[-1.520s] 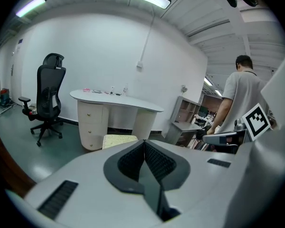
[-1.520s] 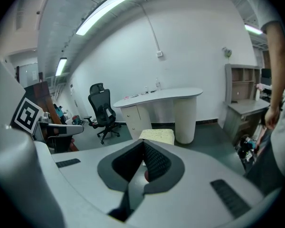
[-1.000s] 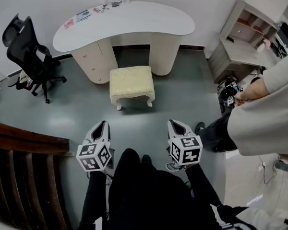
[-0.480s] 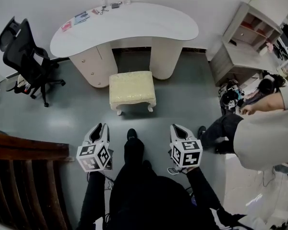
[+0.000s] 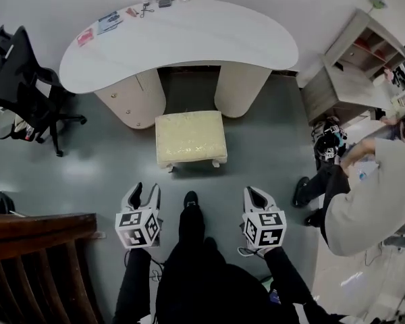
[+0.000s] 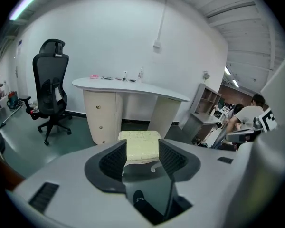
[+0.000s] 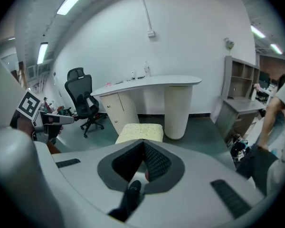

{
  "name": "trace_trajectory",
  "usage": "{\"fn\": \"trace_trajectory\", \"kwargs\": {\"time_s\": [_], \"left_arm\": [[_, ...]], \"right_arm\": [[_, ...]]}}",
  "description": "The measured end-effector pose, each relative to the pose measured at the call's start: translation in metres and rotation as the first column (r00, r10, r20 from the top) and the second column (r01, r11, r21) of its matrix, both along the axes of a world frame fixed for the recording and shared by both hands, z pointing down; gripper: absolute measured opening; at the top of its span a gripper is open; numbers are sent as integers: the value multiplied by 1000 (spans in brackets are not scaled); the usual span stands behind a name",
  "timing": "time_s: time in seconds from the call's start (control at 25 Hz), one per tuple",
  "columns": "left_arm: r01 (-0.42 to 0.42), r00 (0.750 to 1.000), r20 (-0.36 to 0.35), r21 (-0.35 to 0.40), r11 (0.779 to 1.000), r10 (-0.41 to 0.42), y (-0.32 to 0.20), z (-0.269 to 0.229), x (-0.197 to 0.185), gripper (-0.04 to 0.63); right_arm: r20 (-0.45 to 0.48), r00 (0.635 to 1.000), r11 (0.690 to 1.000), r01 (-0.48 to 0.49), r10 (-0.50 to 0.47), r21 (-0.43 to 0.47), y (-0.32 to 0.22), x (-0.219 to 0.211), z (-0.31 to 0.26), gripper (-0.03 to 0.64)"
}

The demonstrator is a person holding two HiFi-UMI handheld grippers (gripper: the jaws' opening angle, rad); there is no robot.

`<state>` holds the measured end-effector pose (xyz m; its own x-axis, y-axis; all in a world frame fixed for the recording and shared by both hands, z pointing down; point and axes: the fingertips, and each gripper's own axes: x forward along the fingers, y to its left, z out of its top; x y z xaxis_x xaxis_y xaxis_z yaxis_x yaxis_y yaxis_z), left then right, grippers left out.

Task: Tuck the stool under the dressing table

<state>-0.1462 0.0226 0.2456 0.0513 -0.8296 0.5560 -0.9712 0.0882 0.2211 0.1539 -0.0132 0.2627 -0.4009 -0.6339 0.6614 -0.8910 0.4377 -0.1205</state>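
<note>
Cream stool [image 5: 190,138] on the floor just in front of the white worktop [image 5: 189,36], not under it, left tool [image 5: 144,192] further back from the worktop, jaws opening, nothing between them, right tool [image 5: 254,194] equally far back, clenched, empty

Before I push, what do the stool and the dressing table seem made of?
Stool: padded cream seat, seemingly fabric, textured and speckled; the curved legs look like painted wood. Dressing table: smooth matte white top, probably laminate or painted board.

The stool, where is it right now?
In the head view, the stool sits on the floor mid-frame, just in front of the gap under the dressing table, with the black office chair off to its left.
</note>
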Motion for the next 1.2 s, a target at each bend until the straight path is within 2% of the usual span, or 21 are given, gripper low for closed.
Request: {"fn": "trace_trajectory", "kwargs": {"time_s": [0.28, 0.44, 0.64, 0.88, 1.0, 1.2], "left_arm": [[-71, 997, 28, -105, 992, 74, -52, 67, -33, 225], [-70, 997, 18, -136, 988, 73, -69, 110, -39, 232], [-40, 999, 3, -142, 989, 41, -71, 182, -49, 260], [-41, 999, 18, -154, 987, 44, -64, 289, -54, 273], [-49, 998, 32, -145, 988, 54, -72, 338, -56, 273], [-45, 998, 41, -124, 991, 50, -85, 402, -63, 273]], "right_arm": [[-69, 997, 1000, 13, -15, -28, -63, -31, 48, 3], [-91, 996, 999, 5, -9, -43, -85, -32, 84, 3], [-124, 992, 1000, -1, -2, -26, -97, -28, 147, 3], [-189, 981, 999, -51, 54, 19, -101, -3, 241, 3], [-226, 971, 996, -69, 78, 48, -109, 9, 287, 3], [-236, 969, 996, -65, 78, 61, -117, 14, 355, 3]]}}
